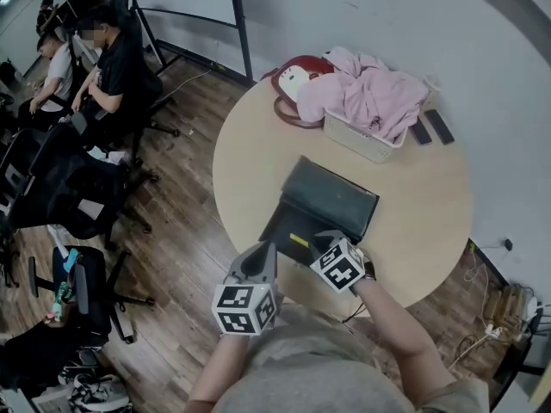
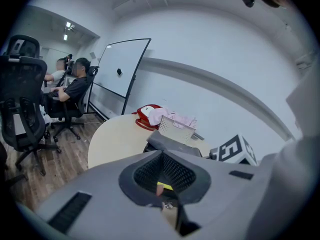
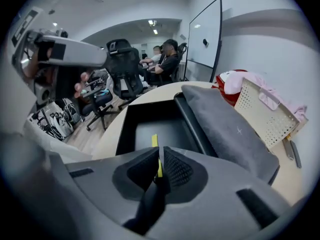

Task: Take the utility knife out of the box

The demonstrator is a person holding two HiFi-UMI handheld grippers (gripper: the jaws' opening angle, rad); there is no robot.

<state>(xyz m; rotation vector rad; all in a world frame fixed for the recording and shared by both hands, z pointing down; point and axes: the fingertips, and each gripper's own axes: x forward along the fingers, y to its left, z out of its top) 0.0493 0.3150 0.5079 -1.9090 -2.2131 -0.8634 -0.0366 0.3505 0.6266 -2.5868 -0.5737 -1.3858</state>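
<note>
The left claw (image 1: 265, 252) is shut with nothing in it, right by the near edge of the black box (image 1: 277, 218). Beside it, the right claw (image 3: 160, 154) is pinched on the near end of the yellow utility knife (image 3: 154, 140). The rest of the knife pokes forward over the inside of the box, and past it the grey lid (image 1: 336, 192) lies open.

Left and right tabletop (image 1: 430, 205) edges are left bare; the far edge is blocked by a basket (image 1: 357, 140), the near by the box (image 1: 288, 222).
</note>
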